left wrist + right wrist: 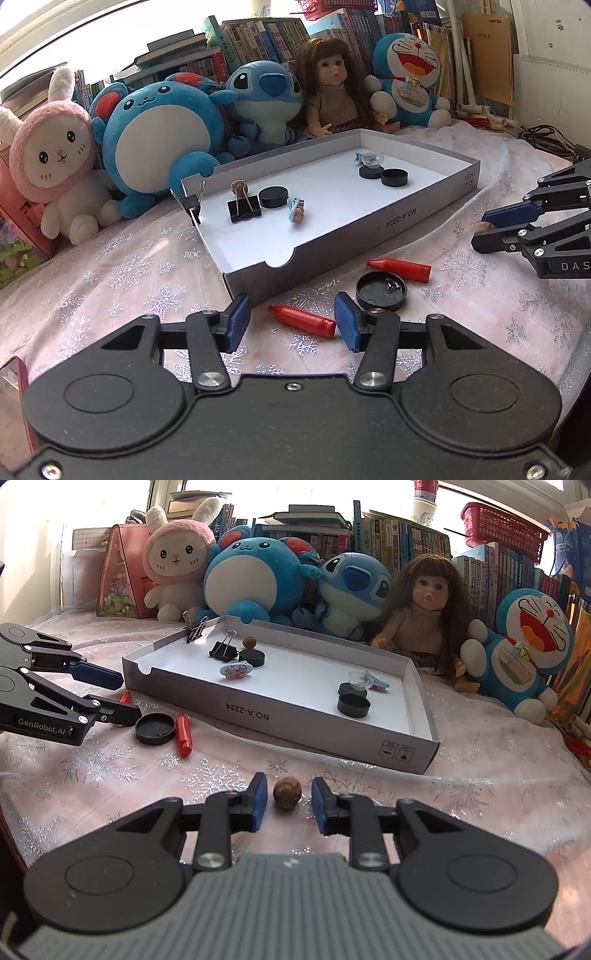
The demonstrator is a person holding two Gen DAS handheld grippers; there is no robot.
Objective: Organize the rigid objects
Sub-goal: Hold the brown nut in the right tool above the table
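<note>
A shallow grey box [373, 224] [280, 722] lies on the pink cloth and holds black caps, binder clips, a walnut [249, 642] and small hair clips. My left gripper [291, 318] is open, with a red crayon [303, 320] lying between its fingers. A second red crayon [400, 268] and an upturned black lid [381, 291] lie just beyond. My right gripper [288, 799] is open, with a brown walnut [286, 793] on the cloth between its fingers, not touching them. The left gripper also shows in the right wrist view [122, 698].
Plush toys and a doll [424, 605] line the back before rows of books. A binder clip [195, 629] is clamped on the box's far-left corner. White tubes and cables [539, 136] lie at the far right. A red object [16, 373] sits at the near left edge.
</note>
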